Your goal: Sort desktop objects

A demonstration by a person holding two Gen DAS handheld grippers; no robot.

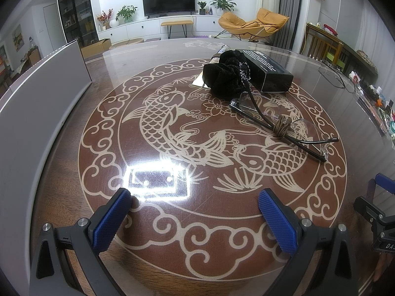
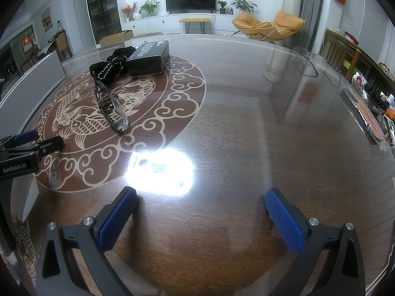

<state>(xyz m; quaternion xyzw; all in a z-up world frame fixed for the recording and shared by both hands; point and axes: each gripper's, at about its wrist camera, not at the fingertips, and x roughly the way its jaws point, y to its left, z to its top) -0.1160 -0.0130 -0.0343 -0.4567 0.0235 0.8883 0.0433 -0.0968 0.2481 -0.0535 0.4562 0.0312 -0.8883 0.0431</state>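
Both grippers are just hanging over the table with nothing in them. The left gripper point(image 1: 195, 219) has its blue ribbed pads point(image 1: 112, 219) spread wide apart above the glossy brown wooden tabletop with the cream koi-fish pattern point(image 1: 172, 133), and the right gripper point(image 2: 200, 222) is spread the same way over the plain wood part off to the side. There's a big white glare from a ceiling light on the glass right in front of each one.

A bit further out, a pair of rimless clear-lens glasses with thin dark arms point(image 1: 284, 120) lies folded on the fish pattern, with a small brown coiled cord loop point(image 1: 281, 127) sitting on top of them. Just past the glasses is a crumpled black velvet drawstring pouch point(image 1: 227, 74), touching a black rectangular cardboard box with white print point(image 1: 267, 70) beside it. A tall pale grey flat panel point(image 1: 42, 98) stands along the table's left edge. The living room with a TV is way behind.
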